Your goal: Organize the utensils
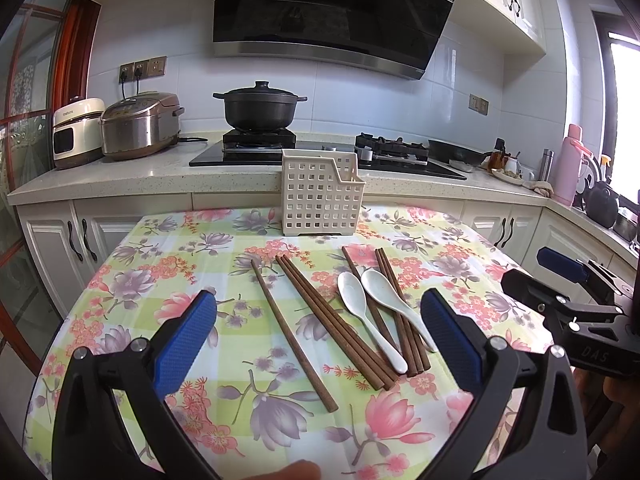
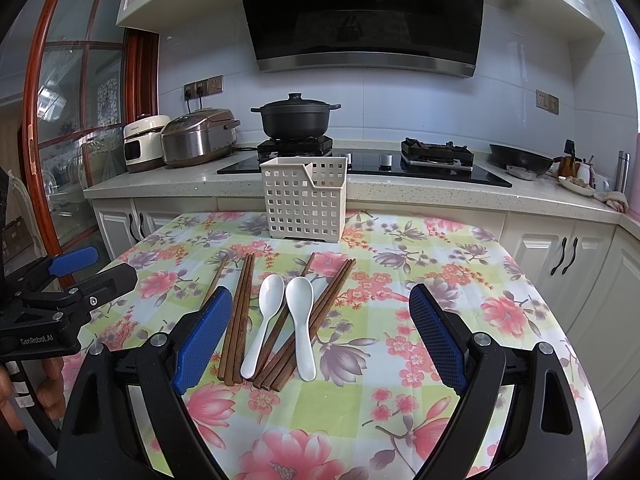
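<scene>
While both hover, left claw (image 1: 319, 328) gapes; right claw (image 2: 321, 334) too.

A floral tablecloth (image 1: 160, 280) covered the worktop. Behind it ran a speckled counter (image 2: 168, 184) with a black lidded pot (image 2: 296, 118) on the hob, under a dark range hood (image 1: 332, 12). To the left stood a steel rice cooker (image 1: 140, 124) beside a cream appliance (image 1: 76, 132). A pink flask (image 1: 570, 164) stood far right.

Both grippers are just hovering side by side, nothing gripped. Left gripper (image 1: 319, 330) has its jaws spread wide, right gripper (image 2: 320, 332) same deal, blue pads (image 2: 202, 336) facing inward.
</scene>
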The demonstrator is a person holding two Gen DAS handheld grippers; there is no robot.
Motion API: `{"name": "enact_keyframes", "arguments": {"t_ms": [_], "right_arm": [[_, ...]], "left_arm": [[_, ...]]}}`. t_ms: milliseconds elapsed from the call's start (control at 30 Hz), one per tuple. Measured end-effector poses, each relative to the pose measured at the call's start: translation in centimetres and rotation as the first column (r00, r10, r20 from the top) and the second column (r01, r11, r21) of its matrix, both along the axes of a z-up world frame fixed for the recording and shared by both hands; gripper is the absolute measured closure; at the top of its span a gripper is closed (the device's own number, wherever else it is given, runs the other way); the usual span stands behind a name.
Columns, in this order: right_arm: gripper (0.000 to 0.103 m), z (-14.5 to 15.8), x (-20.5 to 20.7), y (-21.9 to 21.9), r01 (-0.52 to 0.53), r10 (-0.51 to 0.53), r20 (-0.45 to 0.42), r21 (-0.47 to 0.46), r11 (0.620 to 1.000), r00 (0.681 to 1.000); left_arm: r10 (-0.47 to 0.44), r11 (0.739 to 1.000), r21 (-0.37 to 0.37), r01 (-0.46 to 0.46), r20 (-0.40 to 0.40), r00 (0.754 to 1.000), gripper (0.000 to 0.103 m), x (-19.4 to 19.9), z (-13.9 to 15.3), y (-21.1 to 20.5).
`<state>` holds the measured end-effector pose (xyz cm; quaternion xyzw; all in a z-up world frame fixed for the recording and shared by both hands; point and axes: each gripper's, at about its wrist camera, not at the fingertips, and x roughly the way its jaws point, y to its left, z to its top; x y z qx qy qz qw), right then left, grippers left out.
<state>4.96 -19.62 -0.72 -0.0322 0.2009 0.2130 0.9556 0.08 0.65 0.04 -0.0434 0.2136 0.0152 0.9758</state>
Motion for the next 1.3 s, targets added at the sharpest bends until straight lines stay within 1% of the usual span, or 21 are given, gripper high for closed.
{"name": "enact_keyframes", "arguments": {"t_ms": [633, 733, 800, 833, 900, 933, 967, 1033, 1167, 1233, 1267, 1300], "right_arm": [[0.019, -0.1, 0.0, -0.1, 0.002, -0.002, -0.002, 0.004, 1.000, 1.000], [0.019, -0.2, 0.2, -0.3, 0.006, -0.005, -0.020, 0.016, 1.000, 1.000], [0.019, -0.4, 0.7, -0.6, 0.014, -0.013, -0.049, 0.018, 1.000, 0.999], [0.019, -0.6, 1.2, -0.9, 0.013, -0.010, -0.079, 0.035, 0.999, 0.997], [0.019, -1.2, 3.0, -1.9, 0.031, -0.013, -0.182, 0.097, 0.995, 0.983], [0.019, -1.7, 4.1, -2.3, 0.051, -0.024, -0.231, 0.111, 0.993, 0.973], [0.019, -2.0, 4.8, -2.5, 0.062, -0.033, -0.253, 0.110, 0.992, 0.967], [0.019, -2.8, 6.5, -2.6, 0.068, -0.034, -0.297, 0.105, 0.992, 0.954], [0.019, -3.9, 10.0, -2.3, 0.065, -0.019, -0.379, 0.111, 0.992, 0.925], [0.019, -4.2, 11.7, -1.9, 0.081, -0.041, -0.393, 0.085, 0.993, 0.919], [0.019, -4.3, 12.5, -1.8, 0.091, -0.056, -0.402, 0.069, 0.993, 0.914], [0.025, -4.6, 13.5, -1.5, 0.092, -0.056, -0.421, 0.065, 0.994, 0.905]], "left_arm": [[0.000, 1.000, 0.000, 0.000, 0.000, 1.000, 0.004, 0.0, 0.0, 0.0], [0.010, 1.000, -0.007, -0.010, -0.010, 1.000, 0.004, 0.1, -0.1, 0.1], [0.013, 1.000, -0.023, -0.014, -0.037, 0.999, 0.004, 0.5, -0.4, 0.4], [0.017, 0.999, -0.035, -0.019, -0.058, 0.998, 0.004, 0.8, -0.5, 0.7], [0.031, 0.998, -0.044, -0.035, -0.087, 0.996, 0.004, 1.5, -0.8, 1.1], [0.048, 0.998, -0.026, -0.051, -0.104, 0.993, 0.004, 2.0, -1.0, 1.2], [0.074, 0.997, 0.003, -0.074, -0.119, 0.990, 0.004, 2.7, -1.1, 1.2], [0.093, 0.996, 0.022, -0.091, -0.137, 0.986, 0.005, 3.6, -1.2, 1.4], [0.101, 0.995, -0.002, -0.103, -0.205, 0.974, 0.005, 6.6, -2.1, 2.4], [0.097, 0.994, -0.022, -0.105, -0.245, 0.965, 0.014, 8.4, -2.8, 2.9], [0.087, 0.995, -0.033, -0.099, -0.266, 0.960, 0.021, 9.4, -3.2, 3.1], [0.085, 0.994, -0.038, -0.100, -0.281, 0.956, 0.025, 10.1, -3.5, 3.2]]}}
